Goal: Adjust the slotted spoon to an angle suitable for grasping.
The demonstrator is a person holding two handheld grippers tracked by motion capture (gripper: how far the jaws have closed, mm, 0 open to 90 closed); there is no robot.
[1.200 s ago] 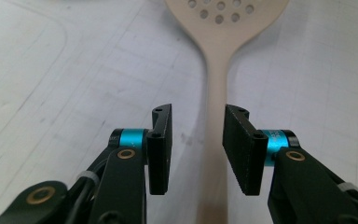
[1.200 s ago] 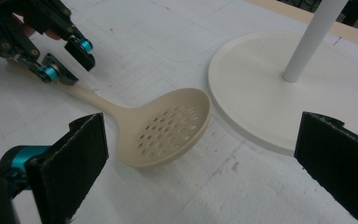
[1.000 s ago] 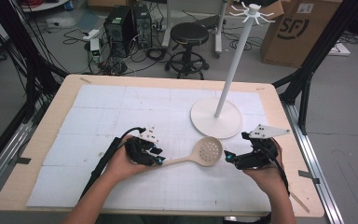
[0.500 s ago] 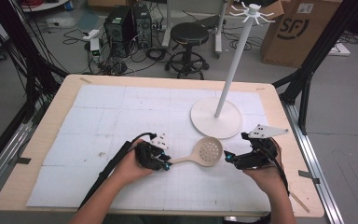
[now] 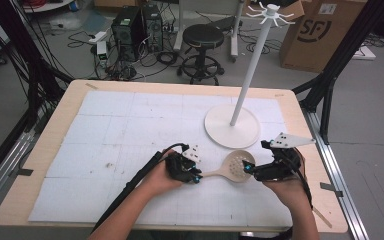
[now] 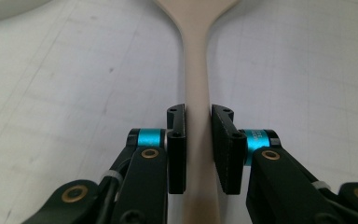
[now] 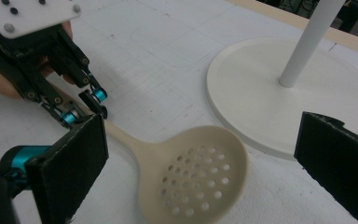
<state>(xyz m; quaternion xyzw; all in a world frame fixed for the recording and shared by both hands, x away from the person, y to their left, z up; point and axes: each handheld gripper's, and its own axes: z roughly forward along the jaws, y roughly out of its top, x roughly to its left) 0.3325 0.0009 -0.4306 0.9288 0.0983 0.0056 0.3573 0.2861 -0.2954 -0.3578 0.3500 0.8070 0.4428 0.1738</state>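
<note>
Two black claws sit low over the white gridded mat [image 5: 130,125] on the wooden table [image 5: 55,120]. Between them lies a cream plastic spoon with a round bowl full of small holes [image 5: 232,167]. It rests flat on the mat near the front edge, its bowl to the right and its thin handle pointing left.

The left claw [image 5: 196,175] has the handle running straight between its two jaws. In the left gripper view the jaws stand narrow, one on each side of the handle [image 6: 196,93], very close, but I cannot tell if they squeeze it.

The right claw [image 5: 249,169] is just beside the right edge of the bowl. Its jaws are wide apart, and in the right gripper view the spoon bowl [image 7: 193,175] lies between them, touching neither.

Just beyond the spoon stands a white round stand with a tall pole and hooks on top [image 5: 232,127].
</note>
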